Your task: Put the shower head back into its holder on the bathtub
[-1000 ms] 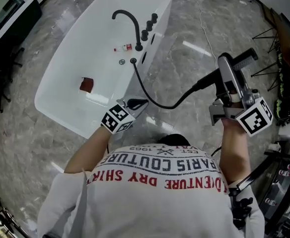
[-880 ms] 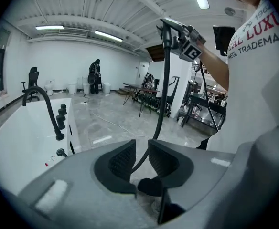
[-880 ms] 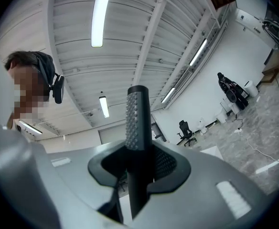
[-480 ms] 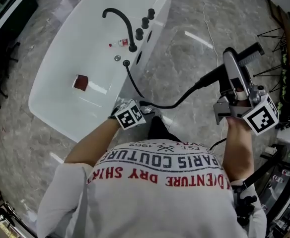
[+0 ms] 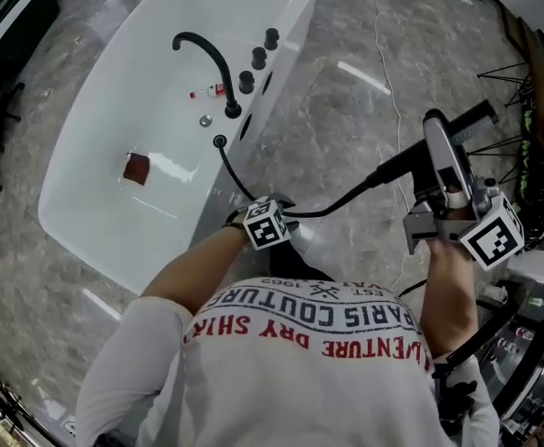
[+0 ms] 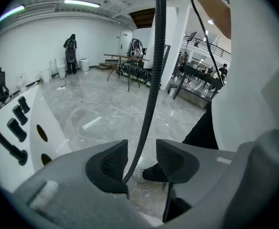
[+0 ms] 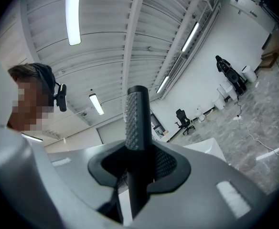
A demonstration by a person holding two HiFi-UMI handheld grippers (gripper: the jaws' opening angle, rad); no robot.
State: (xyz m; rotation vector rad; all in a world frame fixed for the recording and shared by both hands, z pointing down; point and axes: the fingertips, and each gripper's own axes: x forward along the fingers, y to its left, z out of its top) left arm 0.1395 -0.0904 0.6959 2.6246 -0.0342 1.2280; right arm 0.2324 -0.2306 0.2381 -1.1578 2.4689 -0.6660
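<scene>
Right tongs (image 7: pixel 139 163) clamp shower head (image 7: pixel 137 113) | bathtub (image 5: pixel 104 119): 1 reddish square (image 5: pixel 137 169), maybe cloth

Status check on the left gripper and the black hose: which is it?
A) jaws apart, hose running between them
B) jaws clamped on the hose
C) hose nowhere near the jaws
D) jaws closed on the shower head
A: in the left gripper view the left gripper has just been opening its jaws, and they stand apart with the hose passing between them, not pinched.
</scene>
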